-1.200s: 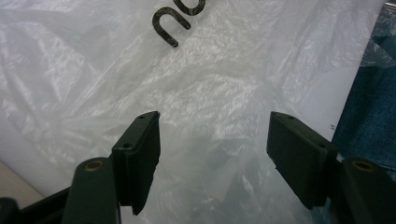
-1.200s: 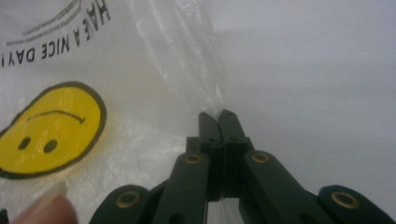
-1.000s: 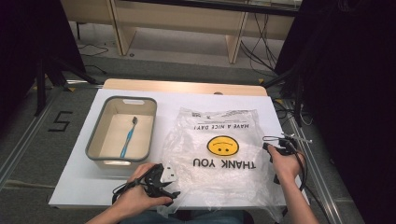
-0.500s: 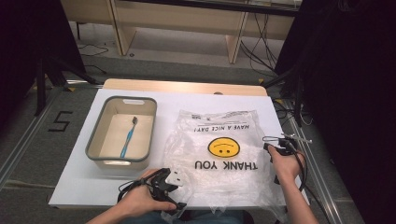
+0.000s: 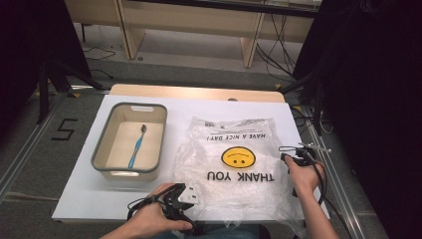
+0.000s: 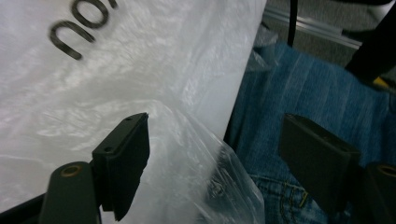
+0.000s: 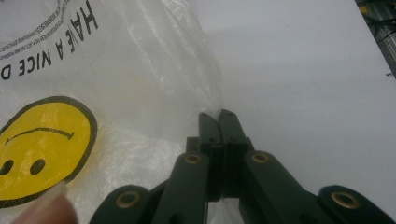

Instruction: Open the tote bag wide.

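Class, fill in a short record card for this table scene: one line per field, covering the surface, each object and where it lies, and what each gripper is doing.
Surface: white table
Bag: clear plastic bag printed with a yellow smiley, spread flat, near edge hanging over the table's front
Bin: grey-rimmed bin, left of the bag
In bin: blue toothbrush, lying flat
Left gripper: jaws wide open at the bag's near edge, with loose film between them
Right gripper: jaws shut, pinching the bag's right edge
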Available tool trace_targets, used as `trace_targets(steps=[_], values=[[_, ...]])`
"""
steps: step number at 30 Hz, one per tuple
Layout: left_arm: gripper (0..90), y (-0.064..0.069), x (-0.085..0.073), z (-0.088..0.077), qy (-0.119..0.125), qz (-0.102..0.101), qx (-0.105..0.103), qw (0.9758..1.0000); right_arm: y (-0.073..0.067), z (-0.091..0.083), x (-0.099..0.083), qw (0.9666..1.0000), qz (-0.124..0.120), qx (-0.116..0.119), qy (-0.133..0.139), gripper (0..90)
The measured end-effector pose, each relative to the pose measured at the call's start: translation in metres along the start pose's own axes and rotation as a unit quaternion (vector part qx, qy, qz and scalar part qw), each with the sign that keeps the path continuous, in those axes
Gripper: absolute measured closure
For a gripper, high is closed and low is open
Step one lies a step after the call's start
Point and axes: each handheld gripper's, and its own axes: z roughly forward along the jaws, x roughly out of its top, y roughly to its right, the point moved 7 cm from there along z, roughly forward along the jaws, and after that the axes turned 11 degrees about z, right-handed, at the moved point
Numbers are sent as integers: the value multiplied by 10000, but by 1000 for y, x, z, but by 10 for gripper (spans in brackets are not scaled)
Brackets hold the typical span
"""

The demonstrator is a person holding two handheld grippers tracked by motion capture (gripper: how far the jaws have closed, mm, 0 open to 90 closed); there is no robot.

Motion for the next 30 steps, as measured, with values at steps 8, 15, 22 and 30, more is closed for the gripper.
trace_targets(steps=[8, 15, 22, 30], values=[[369, -13, -21, 19, -800, 254, 419, 9956, 0, 0, 0, 10000, -43, -4, 2, 900], [544, -12, -18, 18, -768, 151, 85, 9969, -1, -1, 0, 10000, -45, 13, -10, 900], [721, -20, -20, 16, -785, 49, 124, 9968, -2, -1, -1, 10000, -35, 24, -37, 900], [893, -36, -19, 14, -1082, 130, 385, 9933, -1, -3, -1, 10000, -31, 68, -30, 900]])
